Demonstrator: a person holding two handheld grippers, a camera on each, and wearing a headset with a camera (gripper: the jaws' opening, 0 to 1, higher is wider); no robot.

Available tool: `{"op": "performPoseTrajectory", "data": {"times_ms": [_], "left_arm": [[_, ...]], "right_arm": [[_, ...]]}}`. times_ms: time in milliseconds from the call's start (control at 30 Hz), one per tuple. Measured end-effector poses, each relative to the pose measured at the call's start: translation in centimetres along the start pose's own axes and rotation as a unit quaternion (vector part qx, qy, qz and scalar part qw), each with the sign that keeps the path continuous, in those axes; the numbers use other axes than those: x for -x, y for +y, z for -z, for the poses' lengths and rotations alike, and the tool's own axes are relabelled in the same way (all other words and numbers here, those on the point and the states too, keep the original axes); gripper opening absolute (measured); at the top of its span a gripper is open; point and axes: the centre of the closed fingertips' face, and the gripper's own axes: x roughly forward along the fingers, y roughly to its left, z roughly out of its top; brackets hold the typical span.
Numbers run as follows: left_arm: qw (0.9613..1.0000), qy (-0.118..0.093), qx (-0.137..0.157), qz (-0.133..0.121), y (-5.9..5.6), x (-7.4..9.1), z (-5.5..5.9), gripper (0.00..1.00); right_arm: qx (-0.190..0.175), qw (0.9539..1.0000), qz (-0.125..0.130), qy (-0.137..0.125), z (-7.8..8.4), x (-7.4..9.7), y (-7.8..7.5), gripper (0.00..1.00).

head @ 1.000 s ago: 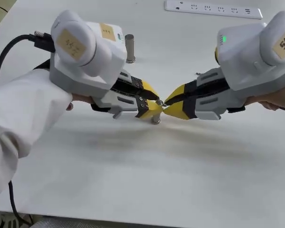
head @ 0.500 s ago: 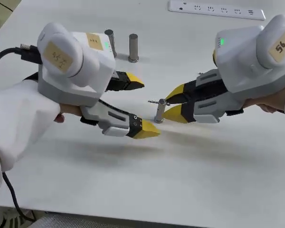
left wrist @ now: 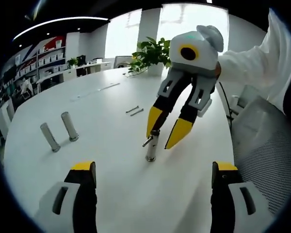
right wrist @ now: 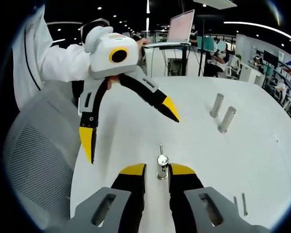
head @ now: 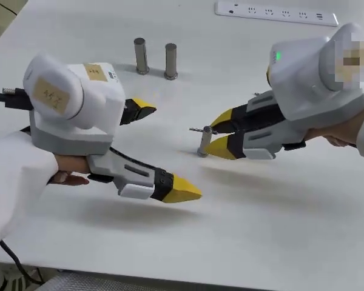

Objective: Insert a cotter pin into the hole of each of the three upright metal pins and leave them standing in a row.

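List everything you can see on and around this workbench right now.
Table: one, white, under everything.
Back metal pins: two, grey, upright, side by side.
Near metal pin: one, grey, upright, mid-table.
Cotter pin: one, silvery, through the near metal pin's top.
Loose cotter pins: two, silvery, lying flat.
Power strip: one, white, far edge.
Plant: one, green, table's far end.
Chair: one, grey mesh, beside the table.
Sleeve: white, person's left arm.
Left gripper: white, yellow fingers, open.
Right gripper: same colours, open, fingers flanking the near metal pin.
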Motion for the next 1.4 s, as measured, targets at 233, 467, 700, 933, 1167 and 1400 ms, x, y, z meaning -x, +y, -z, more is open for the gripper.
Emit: {"op": "performPoseTrajectory", "data": {"times_ms": [233, 467, 700, 933, 1167, 1400], "left_arm": [[1.0000, 0.006, 0.001, 0.003, -0.7, -0.2, 0.2, 0.99], [0.9999, -0.004, 0.011, -0.007, -0.4, -0.1, -0.2, 0.99], [0.9997, 0.006, 0.021, -0.011, 0.2, 0.1, 0.5, 0.99], [0.9996, 0.010, 0.020, -0.017, 0.9, 0.6, 0.8, 0.99], [0.9997, 0.006, 0.022, -0.013, 1.1, 1.1, 0.7, 0.99], [0.9996, 0.006, 0.023, -0.017, 1.3, 1.4, 0.6, 0.99]], "right_arm": [[-0.003, 1.0000, 0.003, 0.002, 0.0, -0.6, -0.1, 0.10], [0.012, 0.9998, 0.006, 0.012, 0.5, -1.3, -0.3, 0.06], [0.005, 0.9999, 0.005, 0.012, 0.7, -1.5, -0.4, 0.04], [0.021, 0.9997, 0.007, 0.014, 0.8, -1.4, -0.4, 0.04], [0.045, 0.9987, 0.011, 0.022, 0.7, -1.2, -1.6, 0.04], [0.043, 0.9988, 0.013, 0.020, 0.3, -1.2, -4.3, 0.04]]}}
